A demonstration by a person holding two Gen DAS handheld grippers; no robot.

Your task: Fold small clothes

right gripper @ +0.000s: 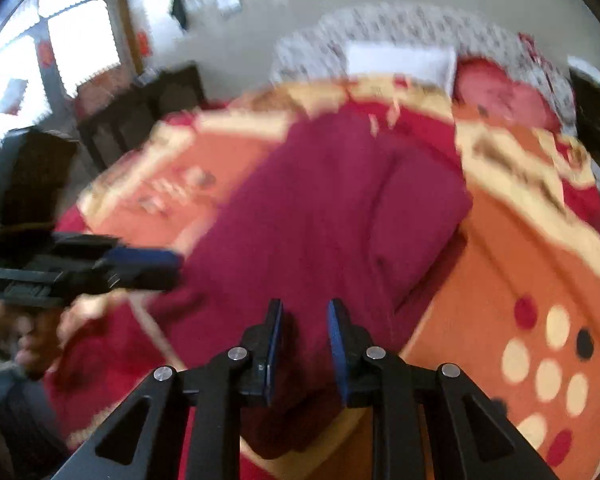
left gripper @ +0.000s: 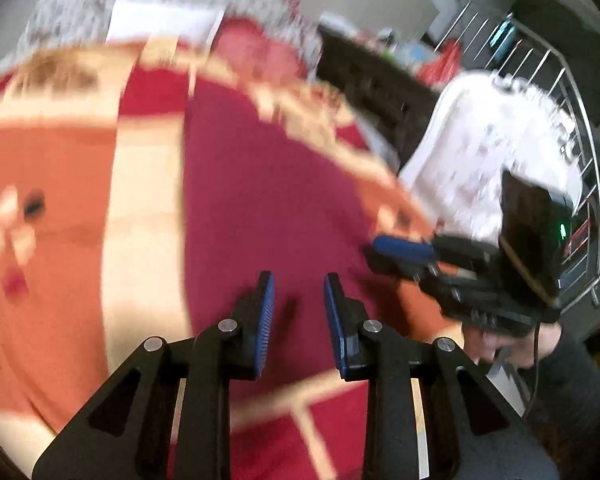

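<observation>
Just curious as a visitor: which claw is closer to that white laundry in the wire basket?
Right. The right claw is just in front of the white laundry; the left claw is farther away, over the maroon garment.

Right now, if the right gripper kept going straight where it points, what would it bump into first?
Most likely the dark maroon cloth garment lying on the orange patterned rug. The right gripper is open, empty and aimed at it, though blur hides the depth.

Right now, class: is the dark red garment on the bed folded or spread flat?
Partly folded: the dark red garment shows one side doubled over along a raised lengthwise crease. Blur hides finer detail.
</observation>
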